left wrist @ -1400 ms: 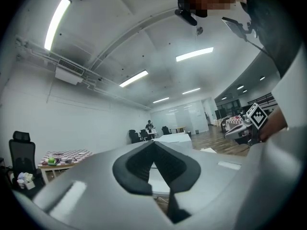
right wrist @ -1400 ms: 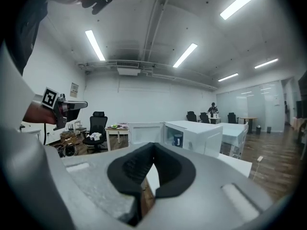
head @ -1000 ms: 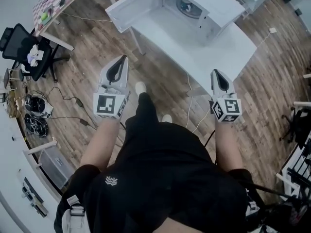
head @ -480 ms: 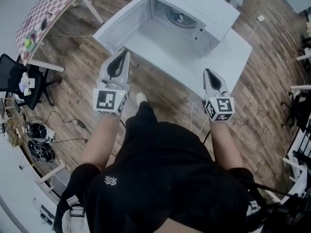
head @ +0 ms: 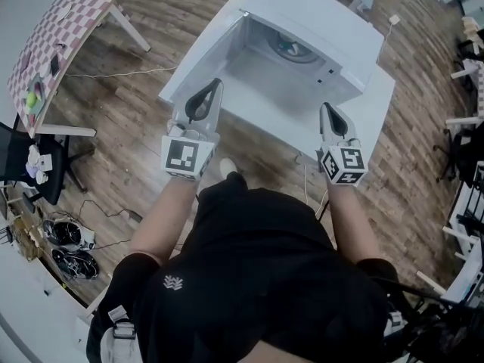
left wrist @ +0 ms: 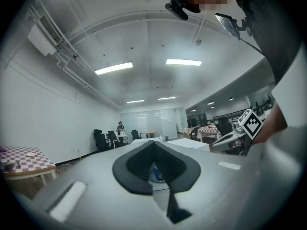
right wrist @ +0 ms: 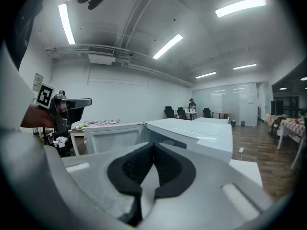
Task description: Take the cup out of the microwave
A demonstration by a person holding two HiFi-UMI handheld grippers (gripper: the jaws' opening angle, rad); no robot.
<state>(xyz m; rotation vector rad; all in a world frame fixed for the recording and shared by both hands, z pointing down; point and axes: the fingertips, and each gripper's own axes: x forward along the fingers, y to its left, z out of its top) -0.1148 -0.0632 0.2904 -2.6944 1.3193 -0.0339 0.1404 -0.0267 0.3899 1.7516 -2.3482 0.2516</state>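
Risk starts at the left: the left hand-held gripper [head: 214, 86], jaws together and empty, hangs just beside the open door [head: 198, 55] and could knock it. The cup [head: 290, 48] sits deep inside the microwave [head: 325, 10] on the worktop [head: 265, 121]; reaching in with shut jaws would likely tip it. The right hand-held gripper [head: 327, 110] is likewise closed and empty.

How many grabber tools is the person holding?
2. The left tool is by the microwave's open door; the right tool is over the white table's front edge. None seem hidden.
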